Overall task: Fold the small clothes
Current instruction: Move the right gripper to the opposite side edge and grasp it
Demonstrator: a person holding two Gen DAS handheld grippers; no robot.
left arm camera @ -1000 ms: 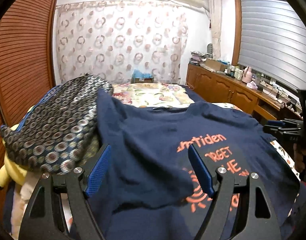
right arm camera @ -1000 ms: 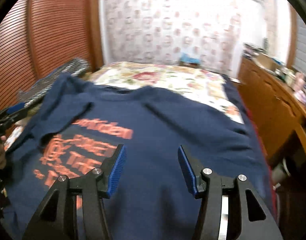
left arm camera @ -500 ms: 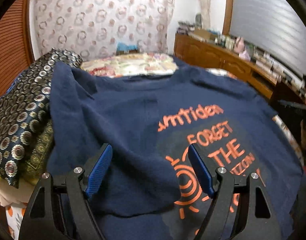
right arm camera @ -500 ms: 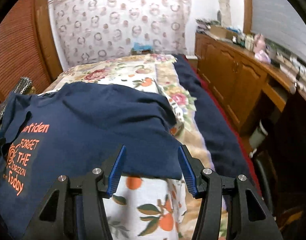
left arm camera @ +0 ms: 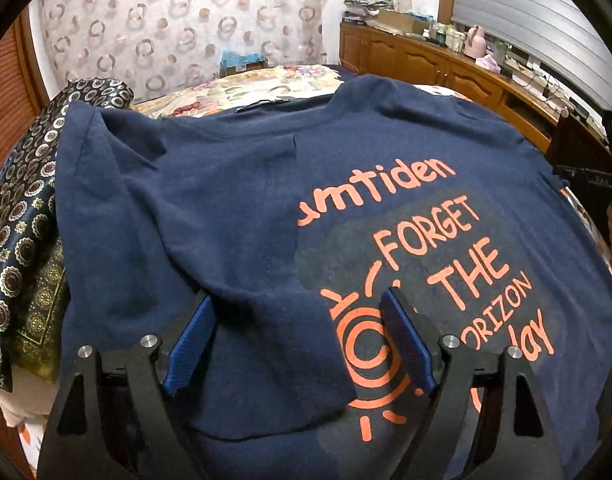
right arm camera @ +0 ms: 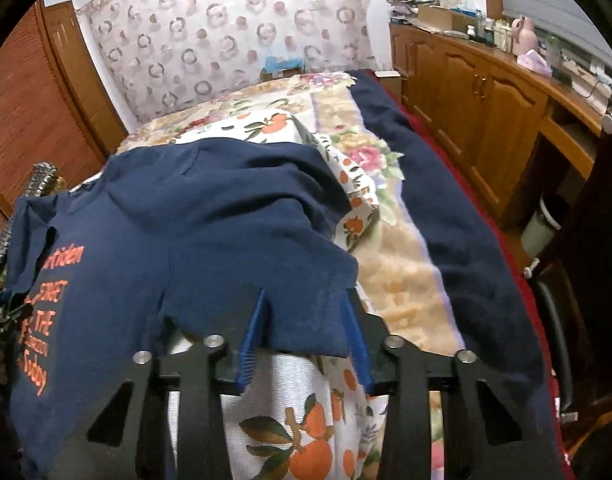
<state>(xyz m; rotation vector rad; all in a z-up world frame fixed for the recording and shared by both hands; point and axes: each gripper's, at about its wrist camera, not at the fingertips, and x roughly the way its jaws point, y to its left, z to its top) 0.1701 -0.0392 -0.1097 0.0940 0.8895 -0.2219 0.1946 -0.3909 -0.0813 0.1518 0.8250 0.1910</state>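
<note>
A navy T-shirt point(left arm camera: 233, 200) with orange lettering lies spread on the bed. Its left sleeve is folded in over the body. My left gripper point(left arm camera: 297, 296) hovers low over that folded sleeve point(left arm camera: 265, 344), jaws wide and opening; the cloth lies between the pads, unpinched. In the right wrist view, the shirt's right sleeve point(right arm camera: 306, 312) reaches out over the bedspread. My right gripper point(right arm camera: 303, 294) straddles its end, and its jaws are closing. The sleeve lies flat between the blue pads point(right arm camera: 251, 332), not bunched. The right gripper also shows dark at the shirt's right edge point(left arm camera: 586, 178).
A dark patterned cushion point(left arm camera: 21, 220) lies under the shirt's left shoulder. A fruit-print bedspread point(right arm camera: 306, 432) and a navy blanket point(right arm camera: 446, 208) cover the bed. Wooden cabinets point(right arm camera: 486, 92) and a bin point(right arm camera: 546, 220) stand along the right wall.
The left gripper has dropped closer to the shirt, over the folded sleeve. The right gripper has swung right from the shirt's body to the right sleeve, and its jaws have narrowed around it.
</note>
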